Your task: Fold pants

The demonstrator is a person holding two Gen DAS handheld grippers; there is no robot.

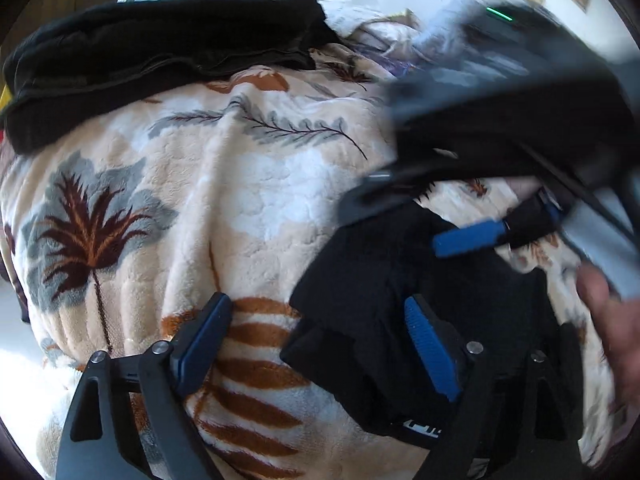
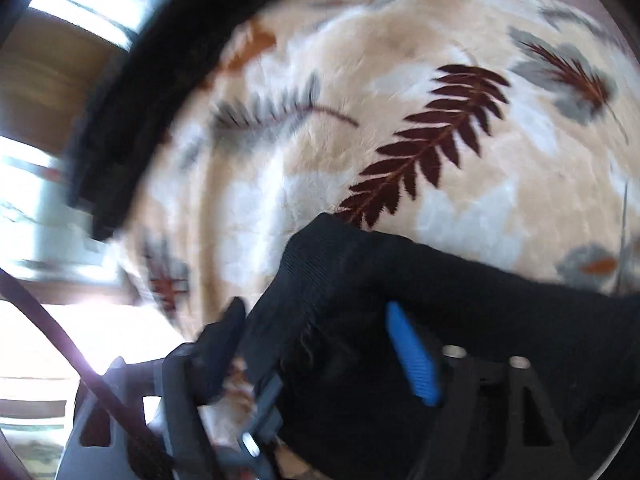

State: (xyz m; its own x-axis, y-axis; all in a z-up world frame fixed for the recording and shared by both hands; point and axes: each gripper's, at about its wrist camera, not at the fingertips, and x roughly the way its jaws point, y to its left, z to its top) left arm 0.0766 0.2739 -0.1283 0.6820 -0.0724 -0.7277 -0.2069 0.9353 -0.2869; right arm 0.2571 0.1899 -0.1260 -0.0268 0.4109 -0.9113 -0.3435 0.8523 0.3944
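Over the blanket, both grippers' fingers tilt down, spread wide.

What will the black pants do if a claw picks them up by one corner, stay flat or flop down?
Probably flop. The black pants already lie in soft bumps and folds on the leafy blanket, so they look limp, not stiff. The ribbed knit cloth seems grippy rather than slippery, so it likely won't slide out. They can't roll or break, just sag and unfold.
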